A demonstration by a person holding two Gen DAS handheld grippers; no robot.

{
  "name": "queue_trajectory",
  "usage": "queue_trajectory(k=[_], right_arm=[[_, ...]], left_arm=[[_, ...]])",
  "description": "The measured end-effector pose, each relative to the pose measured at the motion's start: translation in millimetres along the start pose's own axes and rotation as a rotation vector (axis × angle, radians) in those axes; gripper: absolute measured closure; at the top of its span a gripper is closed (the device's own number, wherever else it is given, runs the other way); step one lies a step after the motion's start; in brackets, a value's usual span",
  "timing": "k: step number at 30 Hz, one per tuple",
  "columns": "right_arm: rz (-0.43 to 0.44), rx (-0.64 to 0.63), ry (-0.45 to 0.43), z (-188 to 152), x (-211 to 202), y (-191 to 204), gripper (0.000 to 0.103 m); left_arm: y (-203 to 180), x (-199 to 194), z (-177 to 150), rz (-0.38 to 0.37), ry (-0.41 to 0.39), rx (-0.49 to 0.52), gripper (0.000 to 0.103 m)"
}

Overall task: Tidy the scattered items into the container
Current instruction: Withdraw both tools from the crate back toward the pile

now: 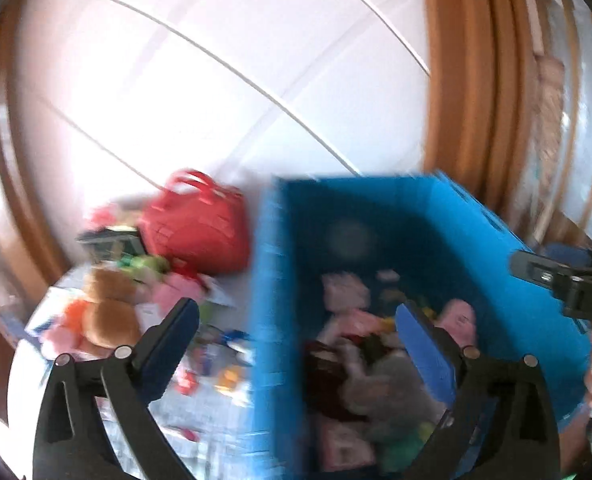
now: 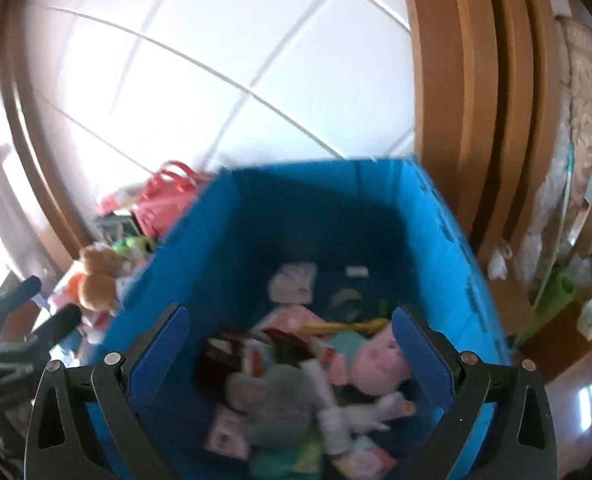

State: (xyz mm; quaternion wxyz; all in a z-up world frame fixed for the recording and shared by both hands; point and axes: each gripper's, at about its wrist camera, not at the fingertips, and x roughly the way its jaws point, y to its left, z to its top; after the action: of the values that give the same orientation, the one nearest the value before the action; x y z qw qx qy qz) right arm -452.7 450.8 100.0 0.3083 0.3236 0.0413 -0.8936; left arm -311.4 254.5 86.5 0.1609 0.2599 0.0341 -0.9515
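Observation:
A blue open box stands on the floor and holds several toys, among them a grey plush and a pink plush. Left of it lies a pile of scattered items: a red handbag, a brown teddy bear, pink and green toys. My left gripper is open and empty, straddling the box's left wall. My right gripper is open and empty above the box's inside. Both views are blurred.
White tiled floor lies behind the box. A brown wooden door frame rises at the right. Clutter with a green object sits to the far right. The scattered pile rests on a light mat.

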Motion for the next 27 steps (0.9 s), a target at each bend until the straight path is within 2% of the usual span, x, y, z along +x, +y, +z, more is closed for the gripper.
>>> queue_trajectory(k=[4,8,11,15,18,20,24,27], right_arm=[[0.030,-0.007,-0.089,-12,-16,62,0.000],[0.062,-0.032,-0.178,-28,-24,146,0.000],[0.097,-0.056,-0.245,-40,-26,212,0.000],[0.152,-0.059,-0.309,-55,-19,287,0.000],[0.185,-0.084,-0.281,-70,2,333,0.000],[0.175,-0.099,-0.221,-81,26,357,0.000],[0.153,-0.086,-0.095,-108,77,374,0.000],[0.128,-0.078,0.021,-138,122,373,0.000]], left_arm=[[76,-28,-20,0.034,-0.088,-0.024,0.003],[162,-40,-46,0.089,-0.106,-0.012,0.003],[232,-39,-66,0.128,-0.087,-0.019,0.003],[307,-20,-93,0.142,0.017,-0.022,0.003],[345,-1,-114,0.139,0.096,-0.053,0.003],[360,12,-130,0.139,0.133,-0.057,0.003],[377,49,-166,0.125,0.222,-0.082,0.003],[373,81,-200,0.085,0.304,-0.100,0.003]])
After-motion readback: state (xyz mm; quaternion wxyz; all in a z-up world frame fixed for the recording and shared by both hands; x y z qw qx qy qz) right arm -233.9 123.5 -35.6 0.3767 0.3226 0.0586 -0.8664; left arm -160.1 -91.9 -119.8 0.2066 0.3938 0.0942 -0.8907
